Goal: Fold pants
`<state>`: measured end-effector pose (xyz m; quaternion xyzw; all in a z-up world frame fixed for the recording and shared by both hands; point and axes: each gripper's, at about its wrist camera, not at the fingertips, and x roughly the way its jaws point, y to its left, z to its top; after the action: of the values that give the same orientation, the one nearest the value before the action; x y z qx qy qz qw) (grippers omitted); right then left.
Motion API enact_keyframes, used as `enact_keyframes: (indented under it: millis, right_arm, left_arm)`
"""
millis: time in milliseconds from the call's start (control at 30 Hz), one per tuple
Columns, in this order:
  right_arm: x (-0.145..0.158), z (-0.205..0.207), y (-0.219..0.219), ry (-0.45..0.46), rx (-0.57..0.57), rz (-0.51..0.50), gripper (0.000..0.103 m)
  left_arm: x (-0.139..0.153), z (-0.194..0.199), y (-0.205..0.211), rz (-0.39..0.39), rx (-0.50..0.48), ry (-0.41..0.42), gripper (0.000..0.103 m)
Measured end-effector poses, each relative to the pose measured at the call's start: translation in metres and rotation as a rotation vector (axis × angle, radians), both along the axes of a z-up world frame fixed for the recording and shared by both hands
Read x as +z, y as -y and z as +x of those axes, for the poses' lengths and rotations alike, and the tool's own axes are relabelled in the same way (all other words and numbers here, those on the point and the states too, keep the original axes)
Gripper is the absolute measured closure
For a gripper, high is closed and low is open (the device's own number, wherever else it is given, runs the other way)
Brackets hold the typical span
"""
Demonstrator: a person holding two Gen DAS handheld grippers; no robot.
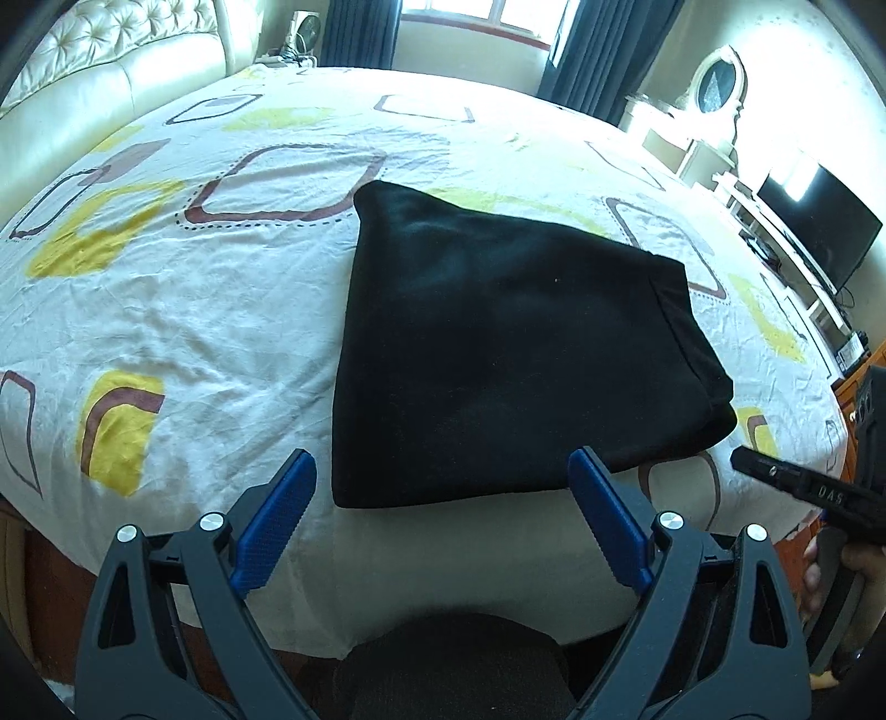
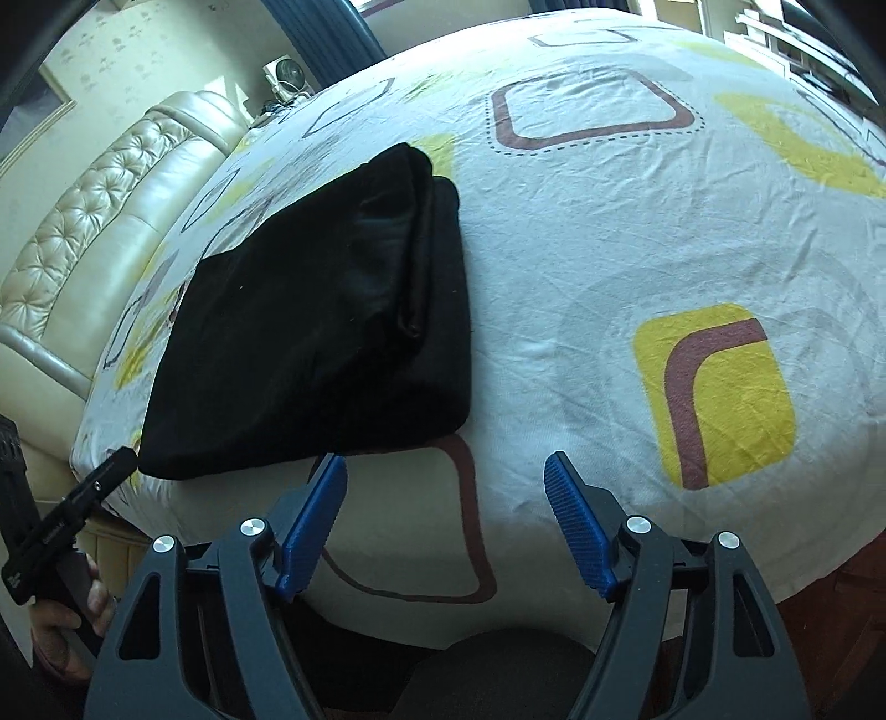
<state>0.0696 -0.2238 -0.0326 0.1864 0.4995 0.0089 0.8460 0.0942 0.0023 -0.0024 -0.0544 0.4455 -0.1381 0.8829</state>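
One pair of black pants (image 1: 509, 343) is seen folded into a flat rectangle, lying on the patterned sheet (image 1: 183, 332) of the bed, near its front edge. In the left wrist view the left claw (image 1: 443, 501) is held spread wide over the near edge of the pants, with nothing gripped between its two blue pads (image 1: 271, 526); the right pad overlaps the cloth's corner in the picture, though contact cannot be told. The right wrist view shows the right claw (image 2: 446, 512) likewise parted and empty, held over bare sheet just beside the pants' right side, its left pad tip close to the cloth's edge. Only the right wrist view shows the stacked layers of the fold along the pants' right side, with a shinier inner fabric (image 2: 382, 221) exposed. Only the left wrist view shows a window (image 1: 482, 22) with dark curtains, one oval mirror (image 1: 717, 83) on a white dresser and one dark screen (image 1: 814, 221). A tufted headboard (image 2: 72, 243) and one small fan (image 2: 285, 75) are recorded in both views. Each view catches the other tool at its edge, held by a hand (image 2: 61, 620). Counted: one pants, two claws, four pads, one bed.
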Motion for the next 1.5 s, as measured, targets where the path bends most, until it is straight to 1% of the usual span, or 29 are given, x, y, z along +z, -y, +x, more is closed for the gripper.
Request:
enact_keyframes:
  millis: [67, 133, 267, 500, 633, 767, 1267, 1500]
  right_arm:
    - [0.002, -0.002, -0.015, 0.020, 0.020, -0.035, 0.030]
    - [0.003, -0.003, -0.025, 0.035, 0.044, -0.063, 0.030]
    - [0.002, -0.003, -0.036, 0.046, 0.067, -0.098, 0.030]
    - [-0.004, -0.004, -0.037, 0.045, 0.061, -0.115, 0.030]
    - [-0.002, -0.003, -0.042, 0.061, 0.080, -0.141, 0.030]
    - [-0.001, -0.002, -0.044, 0.067, 0.089, -0.145, 0.030]
    - [-0.007, -0.002, -0.041, 0.040, 0.069, -0.120, 0.030]
    - [-0.009, -0.002, -0.043, 0.032, 0.077, -0.123, 0.030]
  left_arm:
    - [0.003, -0.008, -0.001, -0.015, 0.031, 0.019, 0.011]
    - [0.006, -0.011, 0.001, -0.021, 0.042, 0.026, 0.011]
    - [0.005, -0.014, 0.005, -0.006, 0.043, 0.034, 0.010]
    - [-0.002, -0.015, 0.010, 0.026, 0.035, 0.032, 0.010]
    - [-0.005, -0.015, 0.013, 0.027, 0.031, 0.025, 0.010]
    - [-0.005, -0.016, 0.015, 0.031, 0.026, 0.030, 0.010]
    - [-0.007, -0.018, 0.020, 0.052, 0.019, 0.033, 0.010]
    - [-0.007, -0.018, 0.020, 0.056, 0.020, 0.036, 0.010]
